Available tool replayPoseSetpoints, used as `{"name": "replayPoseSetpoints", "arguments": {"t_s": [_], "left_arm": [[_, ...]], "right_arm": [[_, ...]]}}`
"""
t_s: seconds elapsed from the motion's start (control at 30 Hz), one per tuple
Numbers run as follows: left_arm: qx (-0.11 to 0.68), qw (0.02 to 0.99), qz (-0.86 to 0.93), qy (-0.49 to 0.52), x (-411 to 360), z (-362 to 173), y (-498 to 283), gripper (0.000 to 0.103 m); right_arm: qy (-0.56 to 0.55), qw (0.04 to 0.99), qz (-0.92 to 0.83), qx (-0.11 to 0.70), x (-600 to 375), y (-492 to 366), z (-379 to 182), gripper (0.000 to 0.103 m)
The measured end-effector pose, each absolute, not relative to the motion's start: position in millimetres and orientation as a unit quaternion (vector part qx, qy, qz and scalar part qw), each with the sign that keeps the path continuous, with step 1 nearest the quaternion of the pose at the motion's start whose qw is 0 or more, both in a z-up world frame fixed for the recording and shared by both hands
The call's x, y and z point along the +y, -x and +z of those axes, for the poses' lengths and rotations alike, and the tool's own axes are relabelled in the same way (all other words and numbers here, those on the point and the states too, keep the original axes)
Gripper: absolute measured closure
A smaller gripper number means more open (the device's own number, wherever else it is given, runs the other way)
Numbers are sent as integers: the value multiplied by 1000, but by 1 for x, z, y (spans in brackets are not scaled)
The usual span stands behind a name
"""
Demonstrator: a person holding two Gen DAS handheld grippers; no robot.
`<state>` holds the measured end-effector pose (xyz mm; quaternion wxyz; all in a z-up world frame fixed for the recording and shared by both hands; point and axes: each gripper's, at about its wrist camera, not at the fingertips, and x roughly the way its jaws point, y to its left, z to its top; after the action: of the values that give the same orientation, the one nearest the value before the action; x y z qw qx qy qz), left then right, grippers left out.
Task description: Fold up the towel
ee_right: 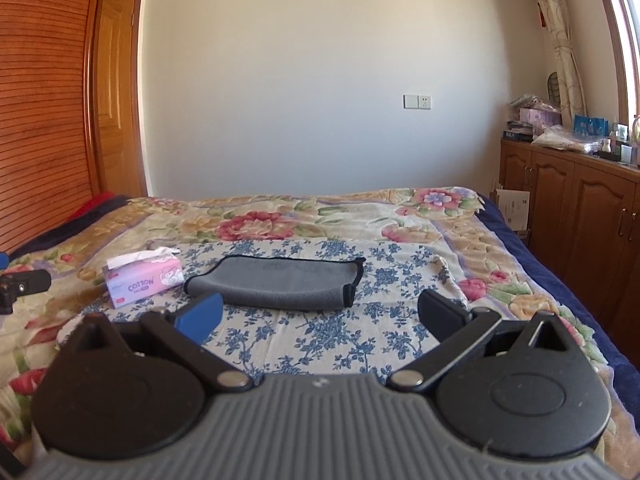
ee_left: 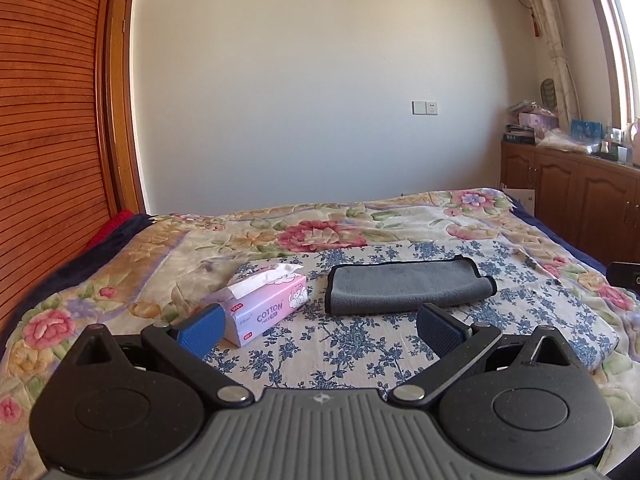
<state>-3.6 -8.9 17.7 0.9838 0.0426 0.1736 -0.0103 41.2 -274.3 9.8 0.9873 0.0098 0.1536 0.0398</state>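
Note:
A grey towel with a dark hem lies folded into a long flat strip on the blue-flowered cloth on the bed; it also shows in the right wrist view. My left gripper is open and empty, held above the bed just short of the towel's near edge. My right gripper is open and empty, also short of the towel's near edge. Part of the right gripper shows at the right edge of the left wrist view, and part of the left one at the left edge of the right wrist view.
A pink tissue box marked COTTON lies just left of the towel, also in the right wrist view. The bed has a floral blanket. A wooden wardrobe stands left, wooden cabinets with clutter right.

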Motion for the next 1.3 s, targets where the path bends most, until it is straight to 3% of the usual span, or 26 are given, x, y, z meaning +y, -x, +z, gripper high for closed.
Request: {"name": "replayPoseSetpoints", "arguments": {"t_s": [0.53,1.3], "left_arm": [[144,988,-19,-45,-9,20,13,0],[134,989,-19,-57,-11,18,17,0]], "right_arm": [[2,993,34,116,-272,-31,14,0],[-3,992,24,122,-274,-34,11,0]]}}
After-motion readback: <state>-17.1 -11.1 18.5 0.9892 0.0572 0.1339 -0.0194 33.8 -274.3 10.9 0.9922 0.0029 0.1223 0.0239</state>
